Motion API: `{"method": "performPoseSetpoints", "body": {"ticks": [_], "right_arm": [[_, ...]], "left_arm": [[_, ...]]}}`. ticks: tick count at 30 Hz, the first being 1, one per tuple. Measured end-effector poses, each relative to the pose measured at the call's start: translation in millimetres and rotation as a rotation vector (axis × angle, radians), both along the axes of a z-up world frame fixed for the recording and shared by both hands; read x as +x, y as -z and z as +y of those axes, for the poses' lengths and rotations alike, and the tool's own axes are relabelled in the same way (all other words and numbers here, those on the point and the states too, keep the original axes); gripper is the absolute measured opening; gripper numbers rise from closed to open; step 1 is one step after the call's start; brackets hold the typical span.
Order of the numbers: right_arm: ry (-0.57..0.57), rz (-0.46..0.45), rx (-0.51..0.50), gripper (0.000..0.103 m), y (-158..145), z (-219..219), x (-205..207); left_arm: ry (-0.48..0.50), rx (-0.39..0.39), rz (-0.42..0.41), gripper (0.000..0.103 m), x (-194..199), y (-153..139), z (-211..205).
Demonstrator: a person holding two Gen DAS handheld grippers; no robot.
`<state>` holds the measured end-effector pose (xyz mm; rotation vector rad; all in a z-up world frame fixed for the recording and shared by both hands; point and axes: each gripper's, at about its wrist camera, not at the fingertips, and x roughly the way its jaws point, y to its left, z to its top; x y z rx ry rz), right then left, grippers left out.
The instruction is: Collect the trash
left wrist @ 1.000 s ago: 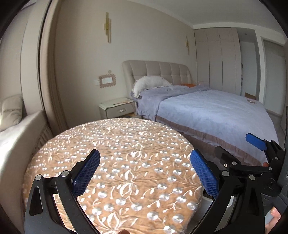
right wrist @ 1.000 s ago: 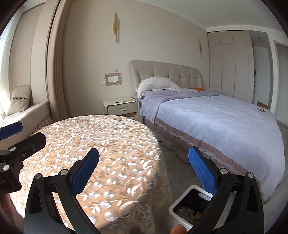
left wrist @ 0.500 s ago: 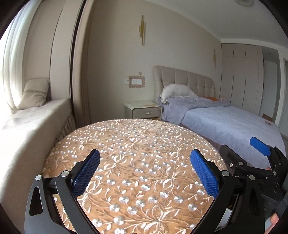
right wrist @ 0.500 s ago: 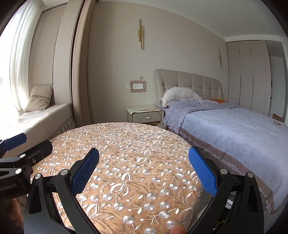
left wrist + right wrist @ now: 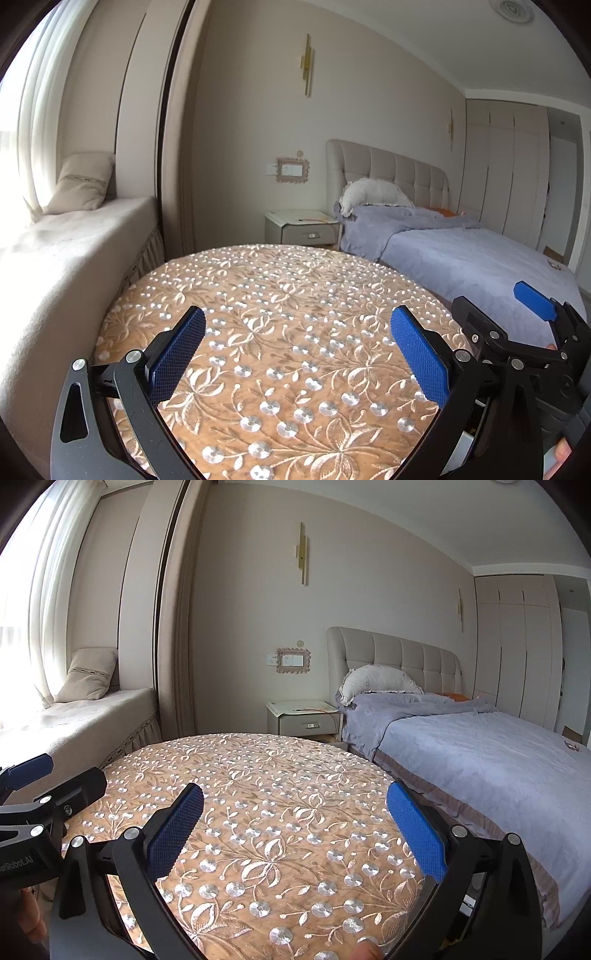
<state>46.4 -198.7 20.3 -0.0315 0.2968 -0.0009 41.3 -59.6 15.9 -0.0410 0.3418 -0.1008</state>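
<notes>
A round table with an orange flower-embroidered cloth [image 5: 288, 302] [image 5: 280, 786] fills the lower part of both views, and I see no loose item on it. My left gripper [image 5: 297, 332] is open over its near half with nothing between the fingers. To its right, my right gripper [image 5: 495, 301] [image 5: 295, 805] is also open and holds nothing. The left gripper [image 5: 62, 771] shows at the left edge of the right wrist view. Only a white sliver of the bin [image 5: 467, 902] peeks out behind the right finger.
A bed with a grey-blue cover [image 5: 480, 746] stands right of the table. A nightstand [image 5: 304, 720] sits against the far wall. A cushioned window seat [image 5: 66, 251] runs along the left. Wardrobe doors [image 5: 517, 646] line the far right.
Both views swung left and levelled out. The white bin with trash slid out of sight behind the table edge and right finger. The window seat came into view. Both grippers stayed open.
</notes>
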Motion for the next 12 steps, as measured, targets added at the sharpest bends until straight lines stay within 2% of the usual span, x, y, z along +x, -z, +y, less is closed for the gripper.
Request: {"method": "performPoseSetpoints", "body": {"ticks": [12], "right_arm": [[0.005,-0.011,-0.004,0.099,0.3,-1.0,-1.4]], "left_arm": [[-0.01,0.015,0.005,0.098,1.9,-0.4,-2.0]]}}
